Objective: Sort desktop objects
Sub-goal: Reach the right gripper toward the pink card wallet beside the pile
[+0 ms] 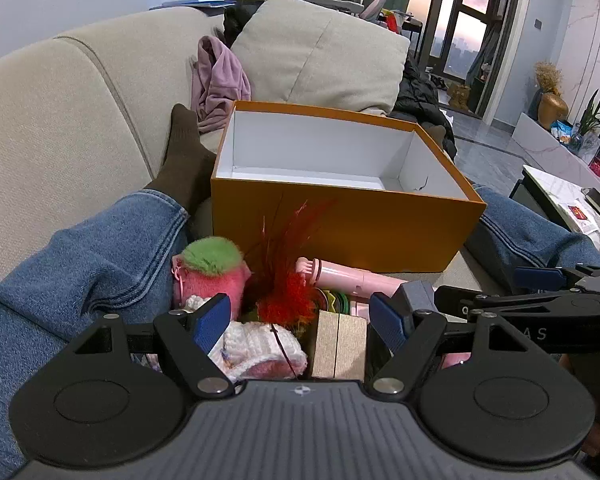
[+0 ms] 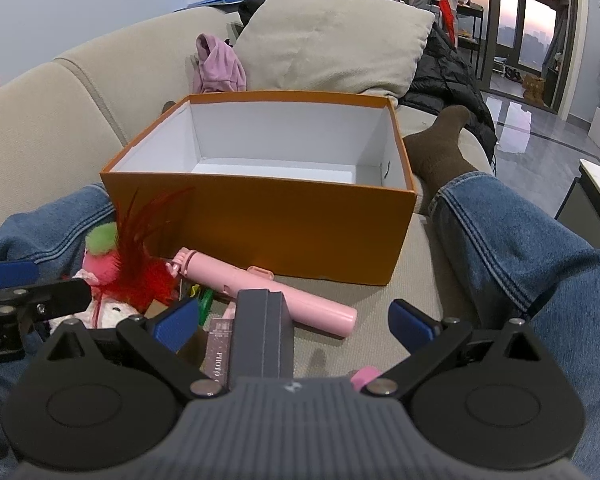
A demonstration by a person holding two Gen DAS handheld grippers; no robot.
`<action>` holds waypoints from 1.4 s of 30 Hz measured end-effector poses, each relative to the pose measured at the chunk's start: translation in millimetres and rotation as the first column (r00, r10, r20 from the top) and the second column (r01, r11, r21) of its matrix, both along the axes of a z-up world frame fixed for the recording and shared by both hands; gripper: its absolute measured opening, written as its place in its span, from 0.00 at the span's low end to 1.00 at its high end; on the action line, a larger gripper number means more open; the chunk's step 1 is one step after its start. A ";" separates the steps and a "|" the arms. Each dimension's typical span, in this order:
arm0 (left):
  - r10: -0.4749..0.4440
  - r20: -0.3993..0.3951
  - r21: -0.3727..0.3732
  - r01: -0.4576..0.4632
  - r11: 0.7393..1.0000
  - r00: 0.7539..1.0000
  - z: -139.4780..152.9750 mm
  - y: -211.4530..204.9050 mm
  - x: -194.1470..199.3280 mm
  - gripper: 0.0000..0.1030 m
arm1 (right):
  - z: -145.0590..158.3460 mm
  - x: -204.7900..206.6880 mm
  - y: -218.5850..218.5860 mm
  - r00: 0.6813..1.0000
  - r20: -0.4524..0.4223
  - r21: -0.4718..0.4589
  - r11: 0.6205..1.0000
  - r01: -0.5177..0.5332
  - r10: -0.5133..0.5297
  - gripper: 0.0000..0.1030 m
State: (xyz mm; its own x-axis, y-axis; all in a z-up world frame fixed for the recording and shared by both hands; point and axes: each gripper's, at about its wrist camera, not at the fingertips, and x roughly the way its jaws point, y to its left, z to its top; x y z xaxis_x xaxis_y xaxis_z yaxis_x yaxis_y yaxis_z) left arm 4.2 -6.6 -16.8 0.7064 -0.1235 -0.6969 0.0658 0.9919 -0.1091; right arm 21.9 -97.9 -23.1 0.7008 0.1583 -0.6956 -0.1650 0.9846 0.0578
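An empty orange box (image 1: 340, 224) with a white inside stands on the sofa seat; it also shows in the right wrist view (image 2: 284, 216). In front of it lies a heap: a pink and green plush (image 1: 212, 268), a red feather toy (image 1: 288, 292), a white knitted piece (image 1: 260, 344), a beige block (image 1: 338, 344), a pink tube (image 1: 352, 278) (image 2: 268, 292) and a dark grey box (image 2: 264, 332). My left gripper (image 1: 300, 320) is open, low over the knitted piece and the block. My right gripper (image 2: 296, 324) is open around the grey box.
A person's legs in blue jeans (image 1: 80, 264) (image 2: 520, 256) with brown socks (image 2: 440, 148) flank the box. Beige sofa back (image 1: 52, 140), a cushion (image 2: 332, 36) and a mauve garment (image 1: 216, 80) lie behind. A marble low table (image 1: 572, 200) stands at the right.
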 end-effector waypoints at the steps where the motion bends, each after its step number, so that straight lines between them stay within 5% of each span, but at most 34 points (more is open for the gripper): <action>1: 0.000 -0.001 -0.001 0.000 1.000 1.000 -0.4 -0.1 -0.2 0.87 | -0.2 0.1 0.0 1.000 -0.001 0.000 1.000 0.000 0.000 0.98; 15: 0.014 -0.014 -0.007 -0.014 1.000 1.000 1.7 12.3 0.2 0.85 | -2.6 7.0 -15.8 1.000 -0.006 0.044 0.999 0.015 -0.014 0.94; 20: -0.013 -0.057 -0.033 0.011 0.999 0.998 -0.8 13.9 3.2 0.66 | -6.7 10.8 -14.9 0.997 -0.059 0.071 0.997 -0.040 0.044 0.68; 25: -0.085 -0.082 -0.023 0.083 0.996 0.993 -8.5 -2.6 8.4 0.65 | -16.2 12.3 -4.9 0.986 -0.117 0.085 0.990 -0.109 0.118 0.54; 36: -0.198 -0.106 -0.032 0.196 0.980 0.974 -15.7 -28.1 16.3 0.65 | -25.2 20.3 -8.7 0.964 -0.199 0.141 0.978 -0.152 0.178 0.45; 42: -0.249 -0.132 -0.091 0.239 0.967 0.959 -15.9 -49.0 32.9 0.65 | -17.8 12.5 -47.2 0.981 -0.187 0.095 0.995 -0.040 0.058 0.49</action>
